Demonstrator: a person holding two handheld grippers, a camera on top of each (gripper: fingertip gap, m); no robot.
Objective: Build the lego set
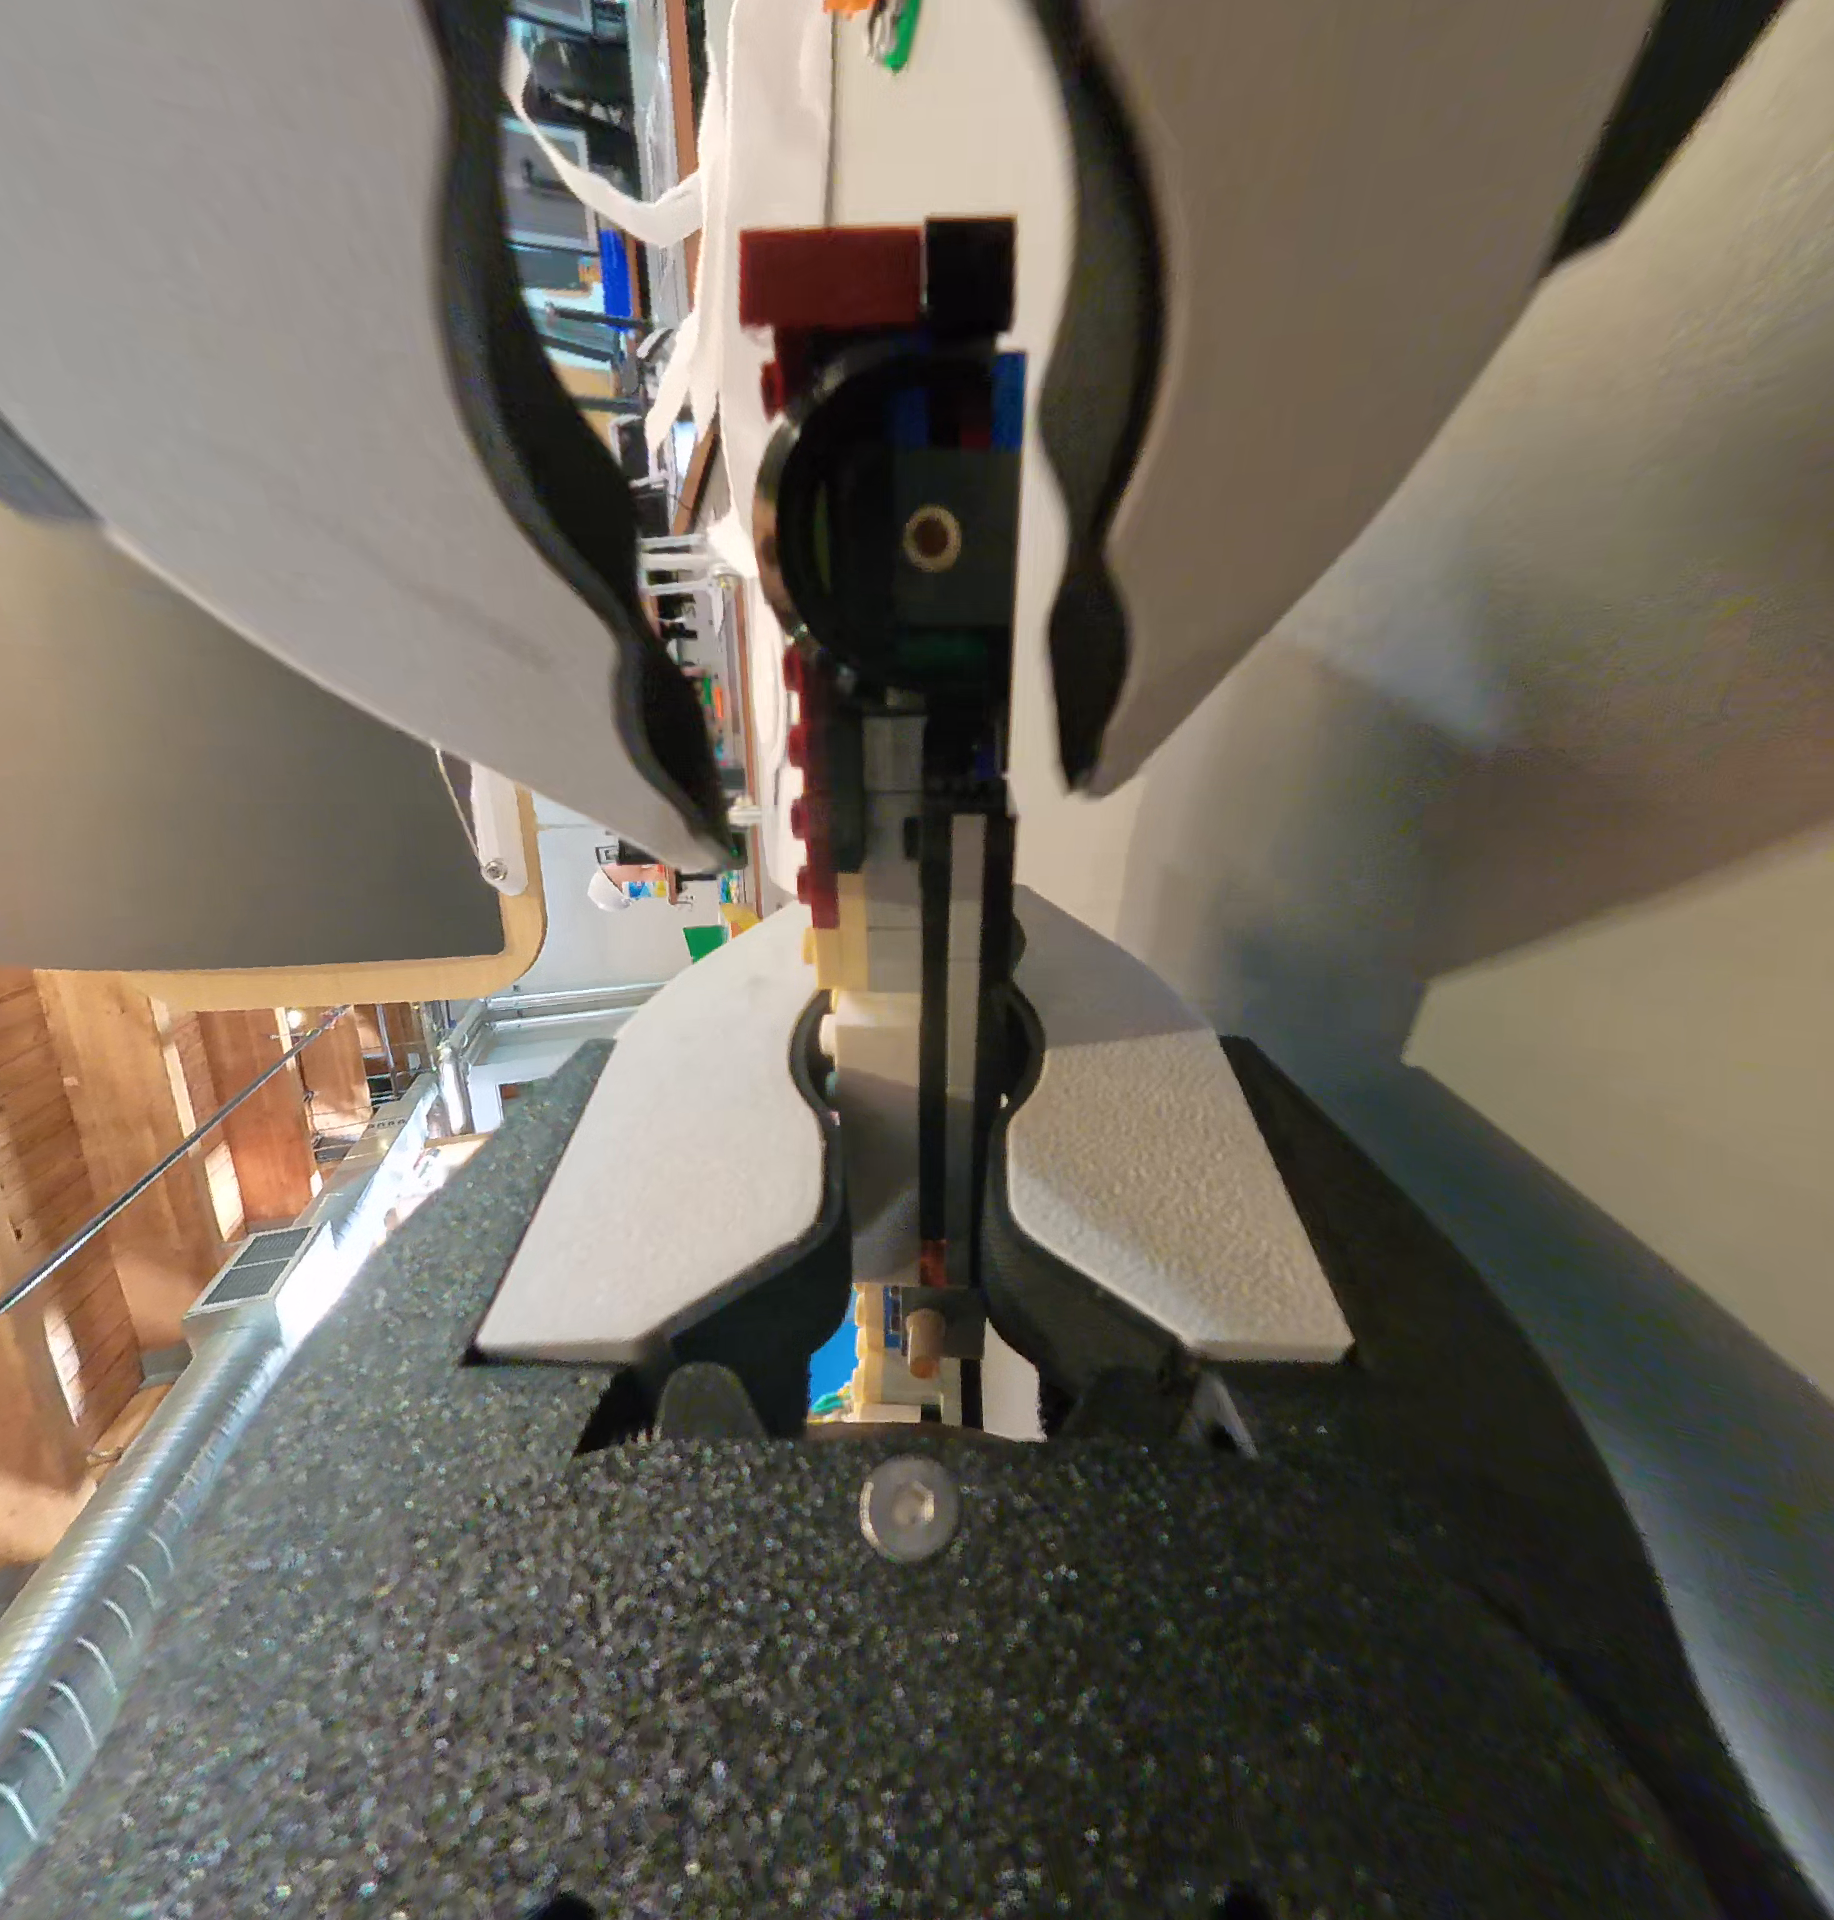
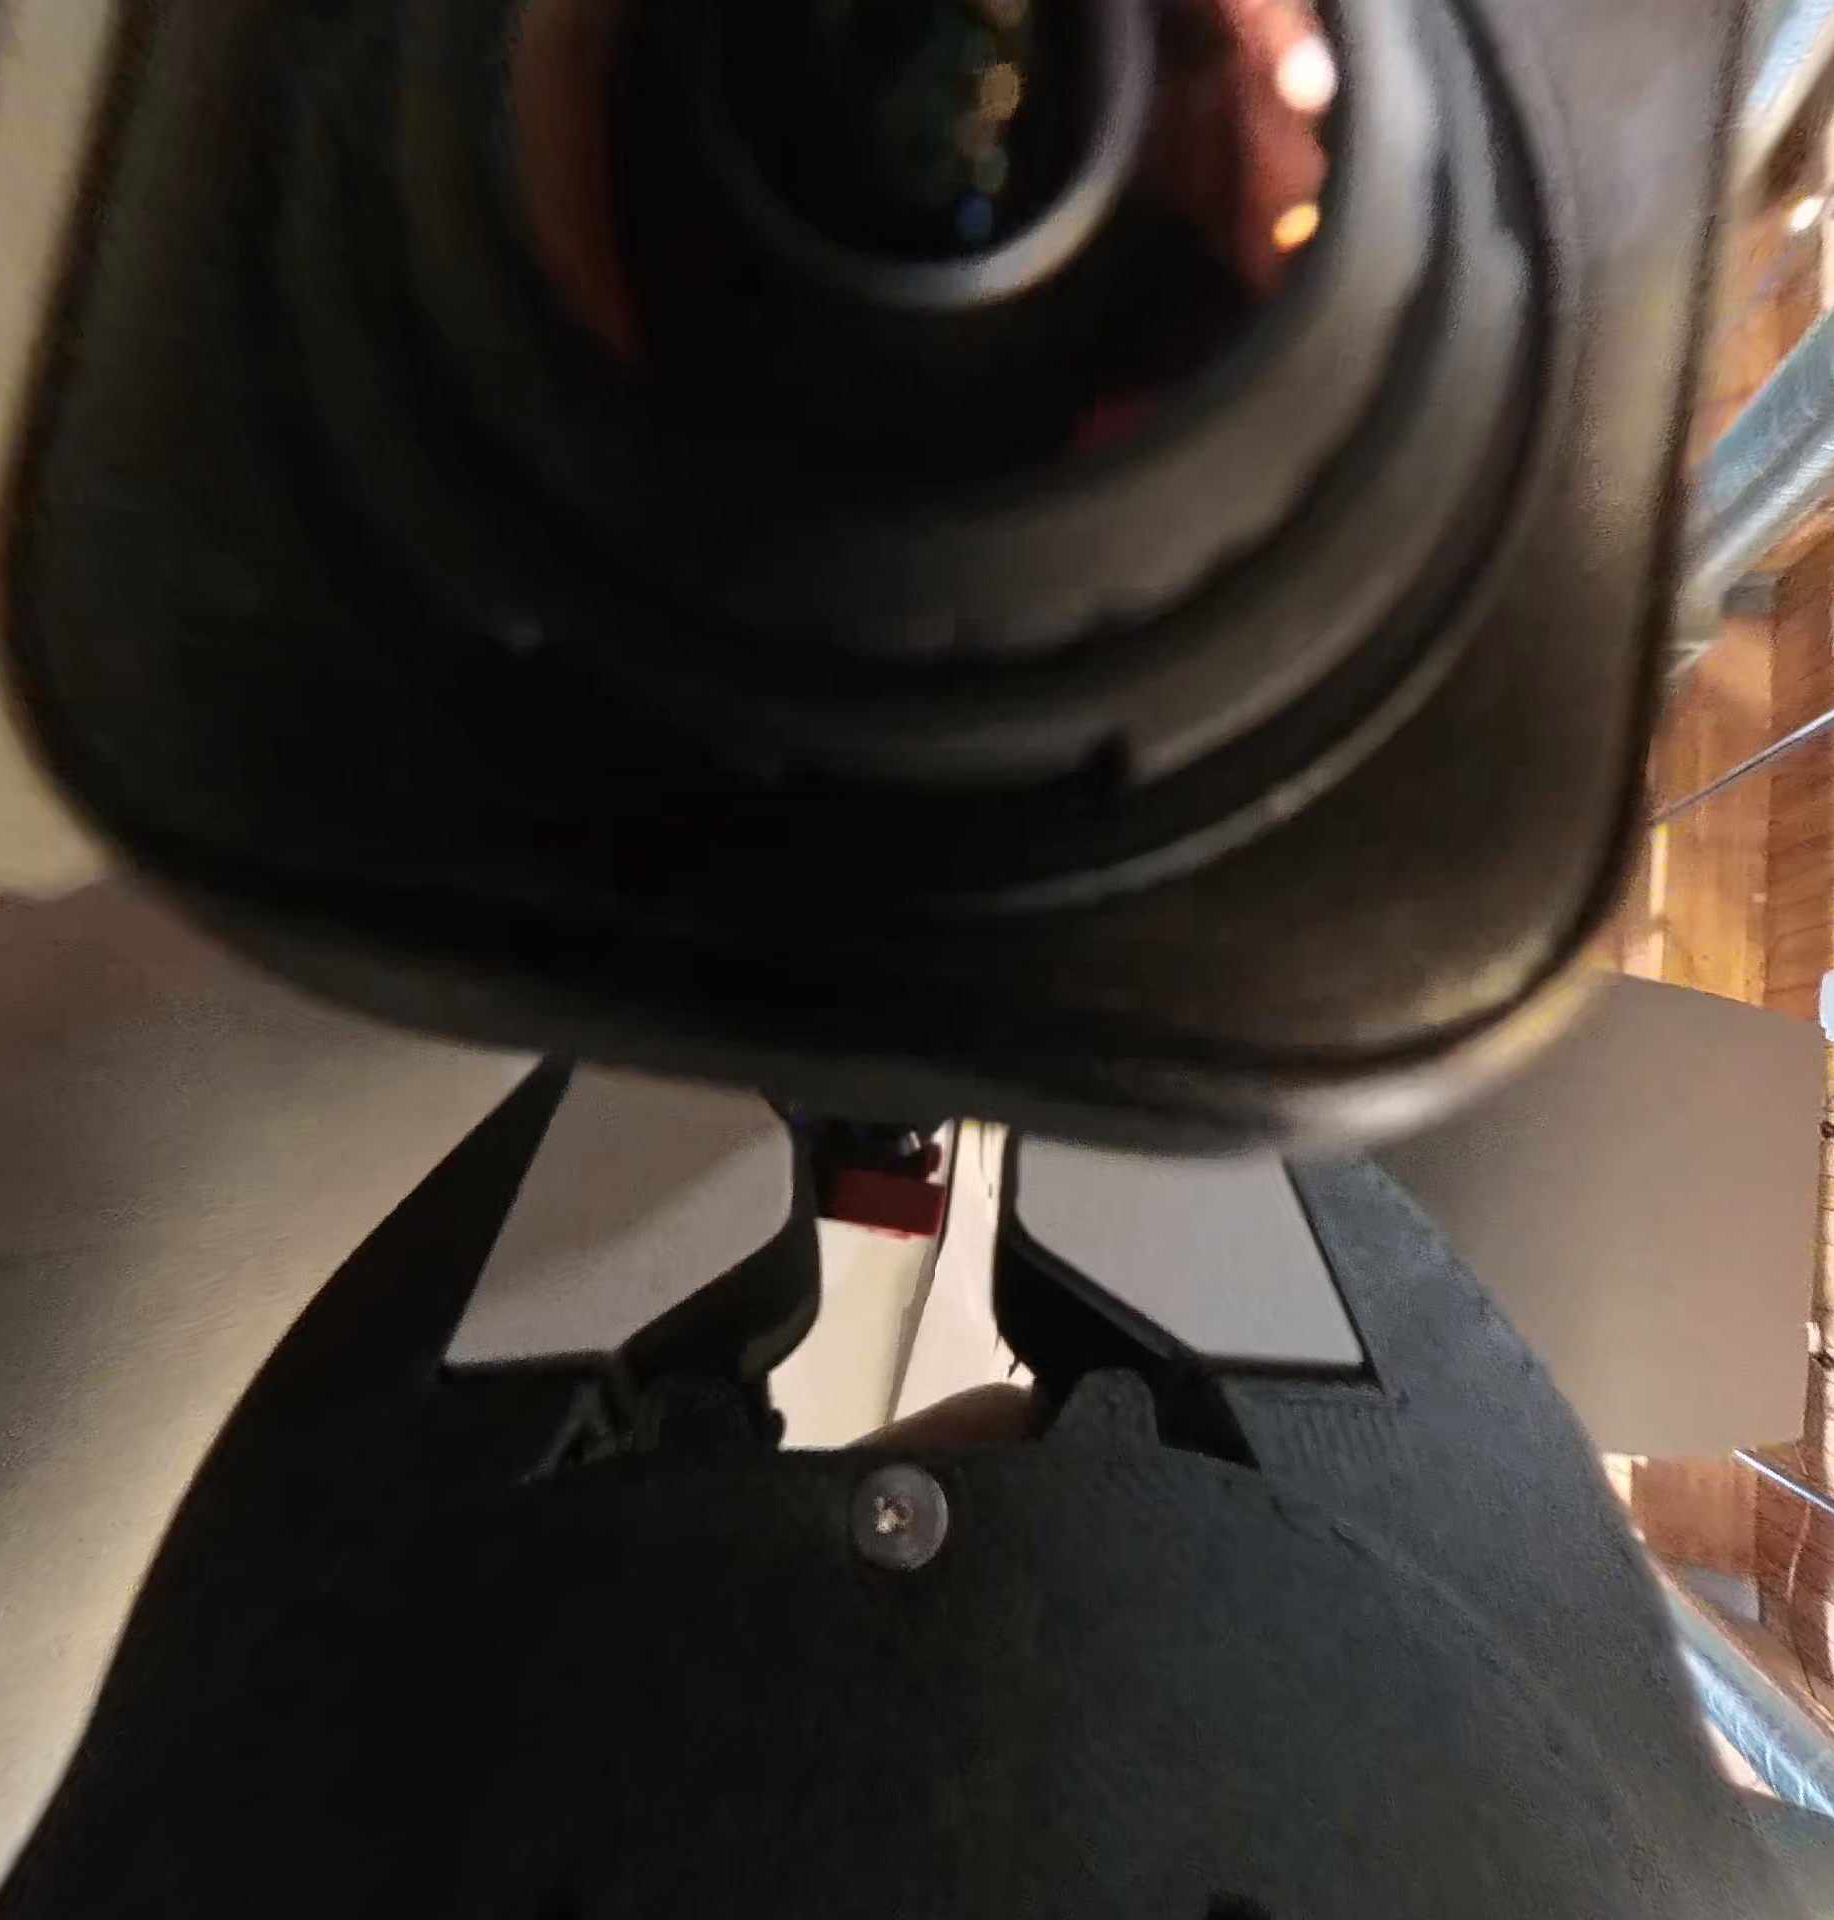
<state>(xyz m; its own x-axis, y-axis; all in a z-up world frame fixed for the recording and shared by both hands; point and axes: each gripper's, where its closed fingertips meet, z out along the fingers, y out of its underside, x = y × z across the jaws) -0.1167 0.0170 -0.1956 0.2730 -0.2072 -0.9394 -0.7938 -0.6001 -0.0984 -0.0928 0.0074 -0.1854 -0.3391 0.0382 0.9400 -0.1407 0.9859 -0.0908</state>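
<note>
A stiff, fragile toy-brick model [image 1: 923,935] is being gripped by the left jaws; the right jaws' state cannot be told.

The left wrist view is evenly and brightly lit, sharp on the speckled black mount [image 1: 892,1662] near the lens, soft and smeared on the big white shapes at the upper corners, with strong wide-angle bending at the edges. The right wrist view is dim: a blurred black camera body [image 2: 840,520] fills most of it, and warm glare shows on the wooden wall [image 2: 1775,935] at the right.
</note>
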